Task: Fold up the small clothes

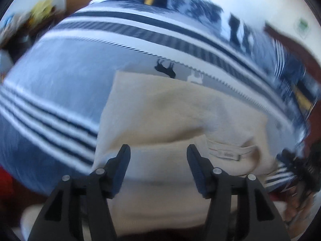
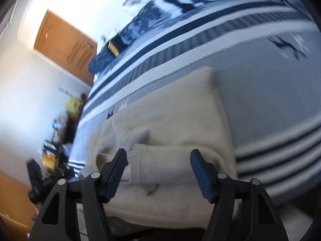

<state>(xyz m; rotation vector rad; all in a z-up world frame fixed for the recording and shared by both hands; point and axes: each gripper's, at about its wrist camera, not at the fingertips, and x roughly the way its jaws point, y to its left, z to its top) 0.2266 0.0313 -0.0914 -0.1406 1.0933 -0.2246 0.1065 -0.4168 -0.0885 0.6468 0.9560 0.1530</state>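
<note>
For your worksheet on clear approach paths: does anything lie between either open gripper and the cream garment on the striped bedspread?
Nothing visible does. The left gripper and the right gripper are both open, with the cream garment directly ahead on the striped bedspread. Only the garment's own folded layers show between the fingers; blur hides finer detail.

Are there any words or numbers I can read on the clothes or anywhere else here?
None can be read.
Neck label inside the cream sweater: print too small and blurred.
Big dark shapes on the striped blanket: smeared, unreadable.
</note>
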